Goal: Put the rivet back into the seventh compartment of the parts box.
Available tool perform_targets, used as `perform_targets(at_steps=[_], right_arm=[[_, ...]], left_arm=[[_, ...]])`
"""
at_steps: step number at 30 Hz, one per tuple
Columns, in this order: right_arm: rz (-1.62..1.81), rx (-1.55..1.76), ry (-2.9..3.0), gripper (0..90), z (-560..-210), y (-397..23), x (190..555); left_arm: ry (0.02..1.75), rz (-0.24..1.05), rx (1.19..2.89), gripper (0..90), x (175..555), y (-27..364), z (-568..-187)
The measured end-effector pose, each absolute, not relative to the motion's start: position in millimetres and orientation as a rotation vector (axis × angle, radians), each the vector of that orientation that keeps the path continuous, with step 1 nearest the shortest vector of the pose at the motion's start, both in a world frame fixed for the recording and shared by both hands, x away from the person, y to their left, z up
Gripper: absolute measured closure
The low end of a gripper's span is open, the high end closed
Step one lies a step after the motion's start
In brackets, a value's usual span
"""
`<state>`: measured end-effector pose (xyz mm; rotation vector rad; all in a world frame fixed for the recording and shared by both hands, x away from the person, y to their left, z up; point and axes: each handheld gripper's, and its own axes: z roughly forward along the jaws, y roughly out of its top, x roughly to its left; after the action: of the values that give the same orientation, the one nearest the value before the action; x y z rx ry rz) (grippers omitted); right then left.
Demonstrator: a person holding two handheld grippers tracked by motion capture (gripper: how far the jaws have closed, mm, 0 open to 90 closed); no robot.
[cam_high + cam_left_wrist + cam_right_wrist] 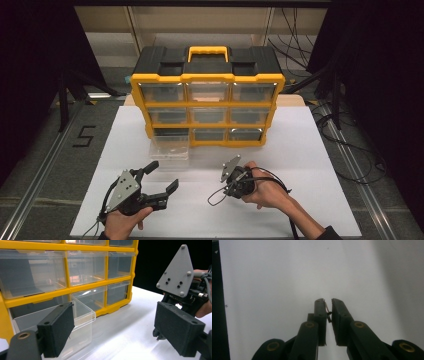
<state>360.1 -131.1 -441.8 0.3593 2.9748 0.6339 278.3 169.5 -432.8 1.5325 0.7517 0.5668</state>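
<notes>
Holding left gripper (161,177) wide open beside pulled-out clear drawer (170,148) — pinching a small wire clip (328,312) in right gripper (328,301), jaws nearly closed

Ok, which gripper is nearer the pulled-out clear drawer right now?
Left. The left gripper, jaws wide open, sits just in front of the clear drawer; the right gripper is farther off to its right, jaws nearly closed on a thin wire piece.
</notes>
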Motion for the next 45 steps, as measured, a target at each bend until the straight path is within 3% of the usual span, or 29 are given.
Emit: perform_targets(at_steps=[45], right_arm=[[1.013,0.427,2.669,82.8,-392.9,-127.6,377.6]], left_arm=[[0.751,0.570,1.536,15.8,278.4,169.1,-433.1]])
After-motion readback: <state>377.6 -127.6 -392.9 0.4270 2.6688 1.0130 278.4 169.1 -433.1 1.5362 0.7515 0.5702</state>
